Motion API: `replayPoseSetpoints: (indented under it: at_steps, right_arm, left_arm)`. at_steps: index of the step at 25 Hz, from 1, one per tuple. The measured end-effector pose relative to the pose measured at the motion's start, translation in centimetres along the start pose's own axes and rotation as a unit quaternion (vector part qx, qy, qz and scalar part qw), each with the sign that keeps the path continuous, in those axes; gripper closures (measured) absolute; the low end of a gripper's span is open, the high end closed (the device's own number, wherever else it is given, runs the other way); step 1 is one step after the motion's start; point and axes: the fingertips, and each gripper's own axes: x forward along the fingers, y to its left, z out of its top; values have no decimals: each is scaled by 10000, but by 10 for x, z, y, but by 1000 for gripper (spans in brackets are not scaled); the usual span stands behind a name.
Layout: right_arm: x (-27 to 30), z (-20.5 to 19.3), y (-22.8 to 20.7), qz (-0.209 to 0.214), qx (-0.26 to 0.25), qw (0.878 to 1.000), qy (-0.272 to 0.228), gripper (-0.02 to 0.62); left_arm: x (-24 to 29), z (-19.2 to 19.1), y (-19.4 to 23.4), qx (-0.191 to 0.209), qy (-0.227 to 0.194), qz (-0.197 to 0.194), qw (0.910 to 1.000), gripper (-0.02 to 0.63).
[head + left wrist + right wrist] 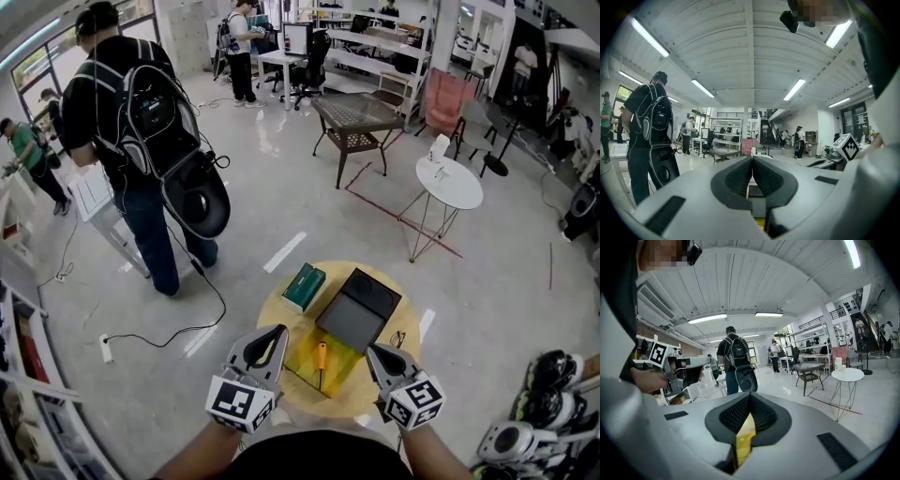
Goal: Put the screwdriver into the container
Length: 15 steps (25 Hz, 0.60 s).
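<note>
Screwdriver [320, 360], orange handle pointing away from the camera wearer, lies inside a translucent yellow container [302, 364] on a round wooden table [277, 313] in a bright open workshop. The container sits at the table's near side, just in front of a dark grey flat box [357, 309]; a green box [304, 286] rests to the left of that.

The left gripper [278, 331] and the right gripper [372, 349] are held on either side of the container, above the table's near edge, tips pointing away from the wearer and touching nothing. The left gripper view shows the left gripper [752, 161] with its ribbed pads pressed together and nothing between them. The right gripper [750, 397] is likewise closed and empty in its own view, the yellow of the container showing below the pads.

Beyond the table a person with a black backpack [141, 122] stands on the pale floor, with a white round side table [450, 183] and a dark glass-topped table [356, 117] farther back.
</note>
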Motion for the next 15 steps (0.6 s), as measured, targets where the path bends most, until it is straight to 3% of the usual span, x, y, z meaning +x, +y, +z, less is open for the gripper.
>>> replayPoseSetpoints:
  at_steps: [15]
  right_arm:
    - [-40,68,6,-251,-69,9972,-706,581]
  left_arm:
    - [-7,3,-10,146,13,-199,9997,588]
